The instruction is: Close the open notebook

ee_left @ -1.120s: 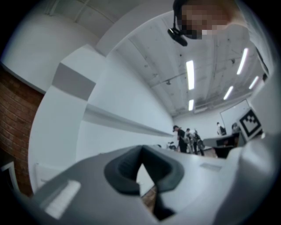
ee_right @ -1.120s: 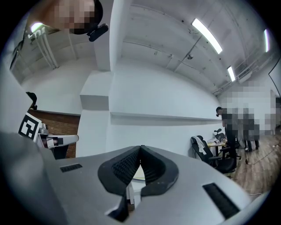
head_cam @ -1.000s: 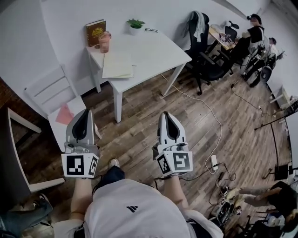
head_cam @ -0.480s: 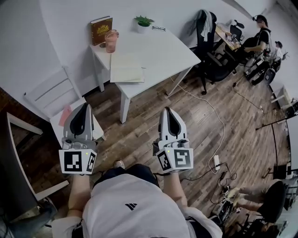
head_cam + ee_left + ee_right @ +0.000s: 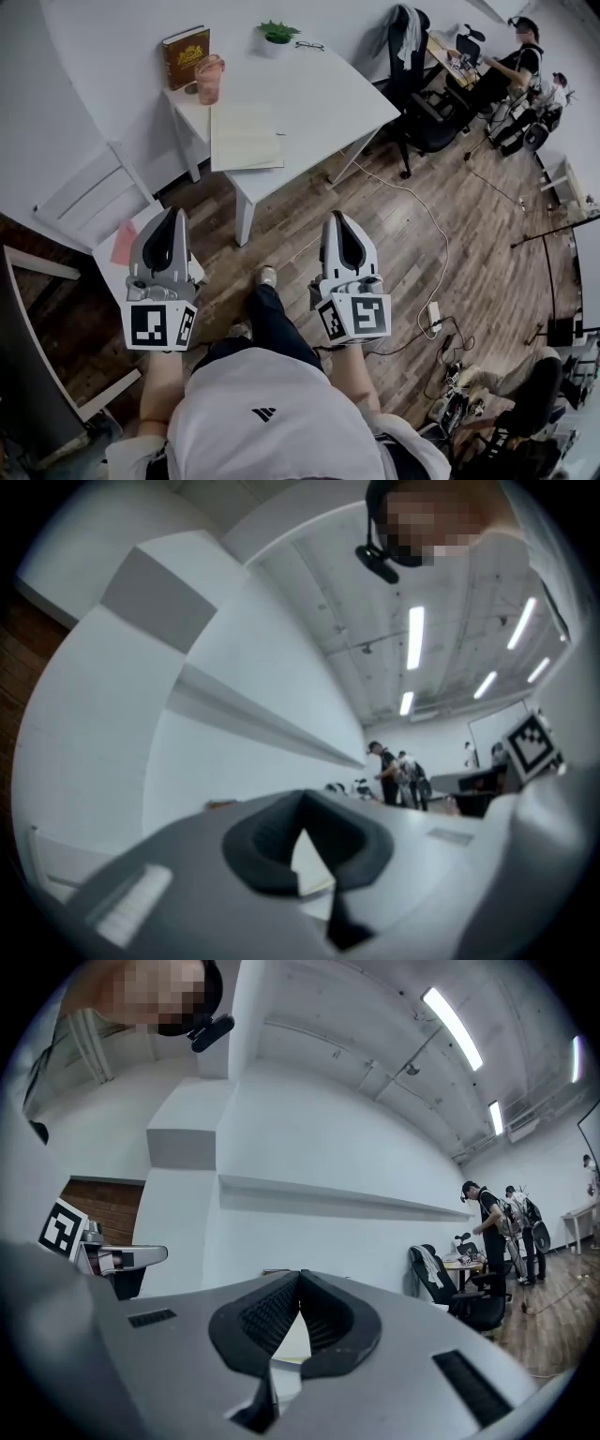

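Note:
A pale notebook (image 5: pixel 246 136) lies flat on the white table (image 5: pixel 323 98), near its front left edge. Both grippers are held out in front of me, well short of the table and over the wooden floor. In the head view my left gripper (image 5: pixel 172 217) points toward the table, jaws shut with nothing between them. My right gripper (image 5: pixel 339 220) is beside it, also shut and empty. In the left gripper view the left gripper (image 5: pixel 302 799) shows its tips touching; the right gripper (image 5: pixel 300 1277) shows the same in the right gripper view.
A brown book (image 5: pixel 186 56), a pink cup (image 5: pixel 208 80), a small plant (image 5: pixel 277 37) and glasses (image 5: pixel 309 45) stand at the table's back. A white chair (image 5: pixel 89 202) holding a pink item (image 5: pixel 124 242) is left. A black office chair (image 5: pixel 422 103), a floor cable (image 5: pixel 412 211) and people (image 5: pixel 511 66) are right.
Both grippers have moved forward toward the table with my body, still shut. My leg has stepped forward between them.

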Available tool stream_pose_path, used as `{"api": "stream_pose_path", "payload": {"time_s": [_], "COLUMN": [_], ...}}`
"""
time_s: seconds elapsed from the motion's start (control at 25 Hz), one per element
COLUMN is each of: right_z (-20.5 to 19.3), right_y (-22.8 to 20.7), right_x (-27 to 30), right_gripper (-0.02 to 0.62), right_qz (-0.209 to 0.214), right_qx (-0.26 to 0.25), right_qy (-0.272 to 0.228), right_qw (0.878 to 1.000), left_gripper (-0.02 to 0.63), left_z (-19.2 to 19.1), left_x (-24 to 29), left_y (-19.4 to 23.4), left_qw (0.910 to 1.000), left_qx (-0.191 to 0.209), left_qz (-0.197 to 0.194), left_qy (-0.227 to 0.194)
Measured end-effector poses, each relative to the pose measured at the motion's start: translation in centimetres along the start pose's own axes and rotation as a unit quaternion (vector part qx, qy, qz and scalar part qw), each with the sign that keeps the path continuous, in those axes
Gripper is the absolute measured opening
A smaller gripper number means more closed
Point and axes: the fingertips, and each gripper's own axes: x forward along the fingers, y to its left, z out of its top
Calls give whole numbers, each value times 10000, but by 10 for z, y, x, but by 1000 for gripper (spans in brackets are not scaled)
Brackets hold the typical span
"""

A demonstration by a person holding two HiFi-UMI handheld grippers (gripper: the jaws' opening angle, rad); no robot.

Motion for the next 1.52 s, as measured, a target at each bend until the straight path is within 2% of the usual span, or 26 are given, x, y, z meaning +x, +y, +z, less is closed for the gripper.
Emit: {"api": "stream_pose_path", "payload": {"time_s": [0.52, 1.04, 1.28, 1.52], "right_z": [-4, -25, -76, -150], "right_y": [-33, -60, -57, -46], "right_x": [123, 225, 249, 250], "right_gripper": [-2, -2, -2, 0], "right_qz": [446, 1198, 1910, 2614], "right_qx": [56, -111, -541, -1215], "right_qy": [-88, 282, 839, 1582], "right_qw": [9989, 9923, 9765, 9444], "left_gripper": [9, 9, 9, 9], "left_z": [-5, -13, -25, -38], "left_x": [99, 194, 219, 221], "left_y": [41, 56, 54, 55], "left_qw": [9991, 9971, 9958, 9935], "left_qx": [116, 100, 144, 215], "left_qz": [390, 738, 906, 1110], "left_qy": [-85, -151, -69, 123]}}
